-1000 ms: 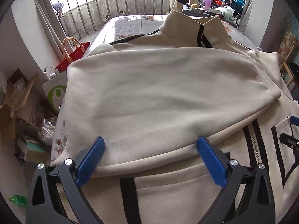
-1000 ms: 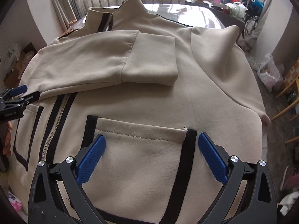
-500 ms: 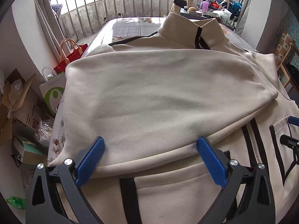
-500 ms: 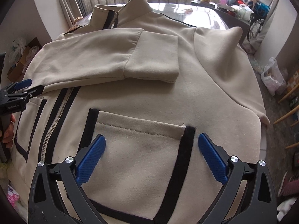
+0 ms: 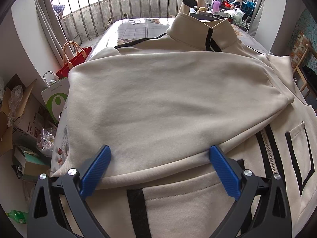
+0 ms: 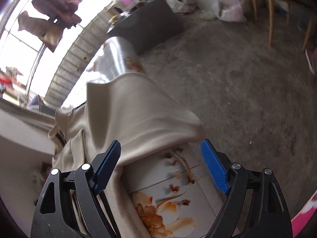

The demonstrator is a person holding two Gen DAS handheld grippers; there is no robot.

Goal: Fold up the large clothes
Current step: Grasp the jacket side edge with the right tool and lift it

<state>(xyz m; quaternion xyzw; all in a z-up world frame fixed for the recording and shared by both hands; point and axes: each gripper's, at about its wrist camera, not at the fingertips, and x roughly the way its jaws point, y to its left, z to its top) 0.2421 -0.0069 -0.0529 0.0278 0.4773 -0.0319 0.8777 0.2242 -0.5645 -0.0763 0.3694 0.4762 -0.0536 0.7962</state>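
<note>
Right gripper (image 6: 160, 158) has swung from the pocket to the jacket's (image 5: 168, 103) hanging sleeve (image 6: 138, 119) at the surface (image 6: 178, 198) edge, jaws closing, cloth between (not pinched). Left gripper (image 5: 158, 166) wide apart, empty. Jacket lies flat, collar (image 5: 200, 31) pointing away, long axis toward the window railing (image 5: 118, 10). Second sleeve fold next.

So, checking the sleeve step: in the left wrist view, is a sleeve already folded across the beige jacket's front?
Yes, a plain beige sleeve lies across the zipped beige jacket, above its black-trimmed pockets.
</note>
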